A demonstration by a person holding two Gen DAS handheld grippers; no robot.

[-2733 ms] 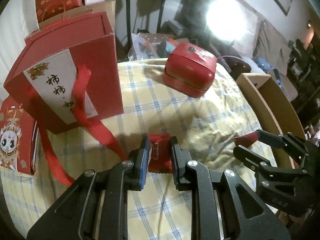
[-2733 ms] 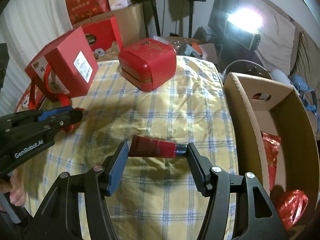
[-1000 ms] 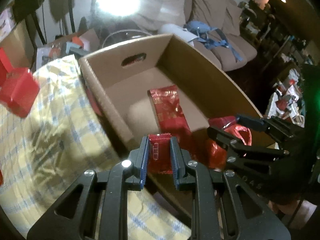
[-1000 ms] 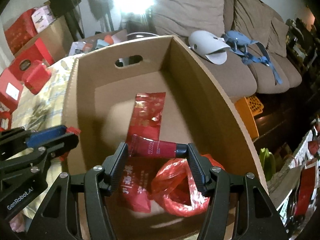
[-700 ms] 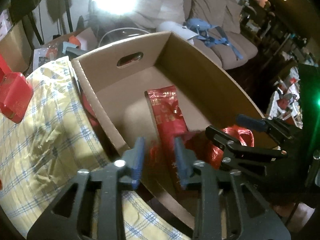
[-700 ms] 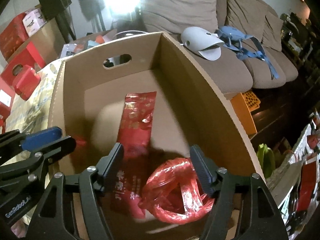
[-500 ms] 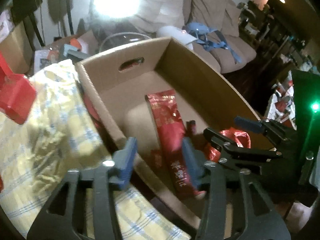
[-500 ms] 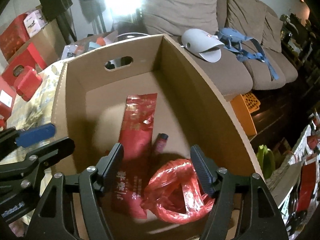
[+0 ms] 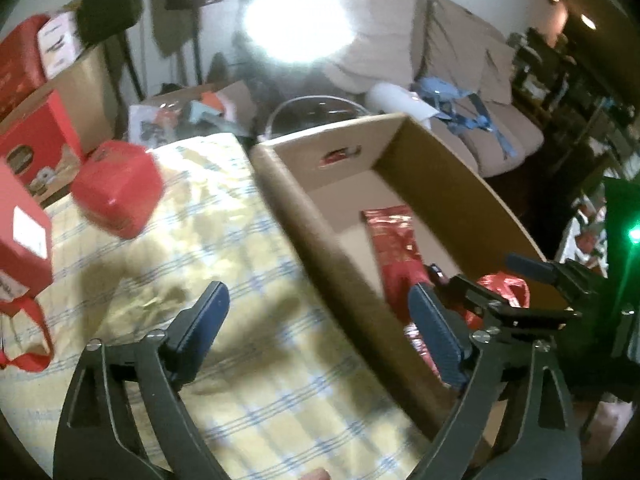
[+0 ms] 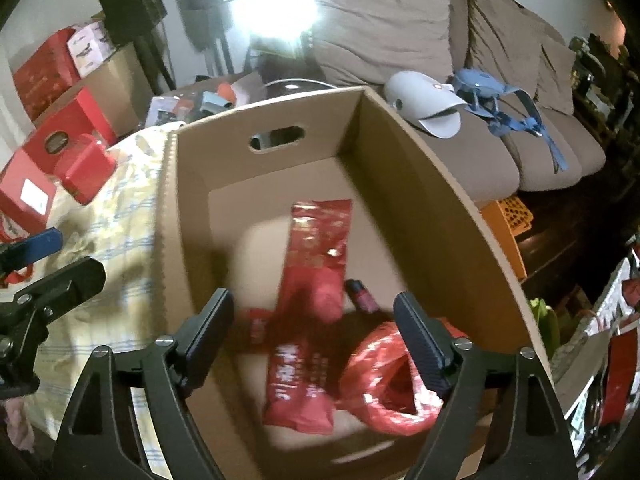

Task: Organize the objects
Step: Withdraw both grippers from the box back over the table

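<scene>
Both jaws just opened wide: red tube [image 10: 362, 298] now lies in cardboard box [image 10: 460, 216], beyond empty right gripper [image 10: 314, 322]; left gripper [image 9: 316, 320] empty too.

Both wrist views tilt steeply down, close up. Left looks over tablecloth [image 9: 224, 240] and box [image 9: 320, 240] wall; right looks into box [image 10: 440, 184]. Both share box, sofa [image 10: 400, 20].

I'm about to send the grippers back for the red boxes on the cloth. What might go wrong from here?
1. The left gripper straddles the cardboard box wall with its fingers wide open, so swinging back could clip the rim.
2. The red bag trails a strap that may snag a finger.
3. The round red tin looks wide and may slip from a grasp.
</scene>
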